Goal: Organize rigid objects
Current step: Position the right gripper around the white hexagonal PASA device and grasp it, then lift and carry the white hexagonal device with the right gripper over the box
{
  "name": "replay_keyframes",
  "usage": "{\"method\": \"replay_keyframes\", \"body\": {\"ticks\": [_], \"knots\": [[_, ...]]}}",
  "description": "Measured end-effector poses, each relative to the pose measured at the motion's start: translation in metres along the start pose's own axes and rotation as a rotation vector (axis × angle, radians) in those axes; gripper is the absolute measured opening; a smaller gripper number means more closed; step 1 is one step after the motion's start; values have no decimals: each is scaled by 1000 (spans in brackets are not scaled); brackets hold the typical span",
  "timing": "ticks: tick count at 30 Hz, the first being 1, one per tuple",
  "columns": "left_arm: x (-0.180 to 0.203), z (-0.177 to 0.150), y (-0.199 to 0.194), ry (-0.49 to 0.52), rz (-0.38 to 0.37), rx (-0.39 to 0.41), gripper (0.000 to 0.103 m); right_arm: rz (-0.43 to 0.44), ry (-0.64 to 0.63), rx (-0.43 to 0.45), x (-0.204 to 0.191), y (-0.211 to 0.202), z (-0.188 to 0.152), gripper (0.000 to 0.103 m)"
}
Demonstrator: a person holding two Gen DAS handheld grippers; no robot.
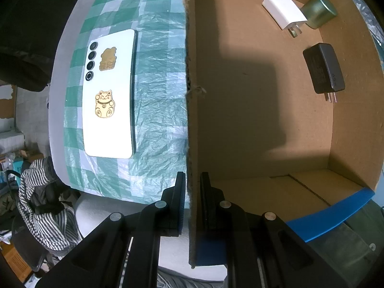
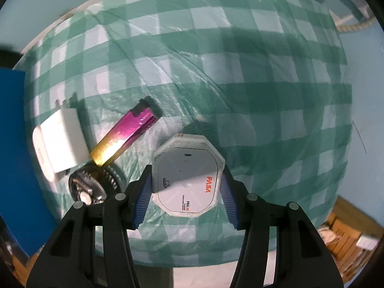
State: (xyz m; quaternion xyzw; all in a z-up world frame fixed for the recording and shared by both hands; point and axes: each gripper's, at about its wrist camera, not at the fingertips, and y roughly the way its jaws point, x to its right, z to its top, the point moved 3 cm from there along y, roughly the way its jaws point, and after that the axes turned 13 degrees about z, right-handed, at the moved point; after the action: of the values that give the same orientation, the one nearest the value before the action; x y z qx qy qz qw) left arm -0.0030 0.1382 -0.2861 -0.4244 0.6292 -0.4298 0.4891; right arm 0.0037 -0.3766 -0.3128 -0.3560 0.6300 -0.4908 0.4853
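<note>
Chargers (image 1: 284, 10): two in box (image 1: 264, 120), one outside.

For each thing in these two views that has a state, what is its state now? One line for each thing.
left gripper: shut on the wall of the cardboard box.
cardboard box: open on top.
white charger: lying in the box.
black charger: lying in the box.
green cylinder: in the box, against the white charger.
phone: face down on the checked cloth.
right gripper: shut on the white octagonal case.

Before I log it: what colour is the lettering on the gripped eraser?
Orange-red, on the eraser, best seen in the right wrist view.
</note>
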Motion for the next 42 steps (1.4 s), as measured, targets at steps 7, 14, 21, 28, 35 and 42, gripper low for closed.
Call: {"method": "replay_keyframes", "body": {"ticks": [7, 14, 21, 28, 35, 42], "knots": [[3, 0, -1, 7, 1, 6, 12, 29, -91, 13, -38, -22, -3, 54], [3, 0, 0, 8, -1, 8, 12, 47, -205, 31, -87, -52, 2, 54], [4, 1, 0, 10, 0, 11, 12, 51, -341, 39, -120, -65, 6, 54], [3, 1, -1, 5, 0, 13, 12, 52, -472, 23, -159, -62, 14, 54], [-1, 0, -1, -1, -4, 17, 12, 66, -594, 12, -208, -64, 13, 54], [-1, -2, -2, 0, 0, 21, 12, 85, -713, 7, -262, -66, 11, 54]]}}
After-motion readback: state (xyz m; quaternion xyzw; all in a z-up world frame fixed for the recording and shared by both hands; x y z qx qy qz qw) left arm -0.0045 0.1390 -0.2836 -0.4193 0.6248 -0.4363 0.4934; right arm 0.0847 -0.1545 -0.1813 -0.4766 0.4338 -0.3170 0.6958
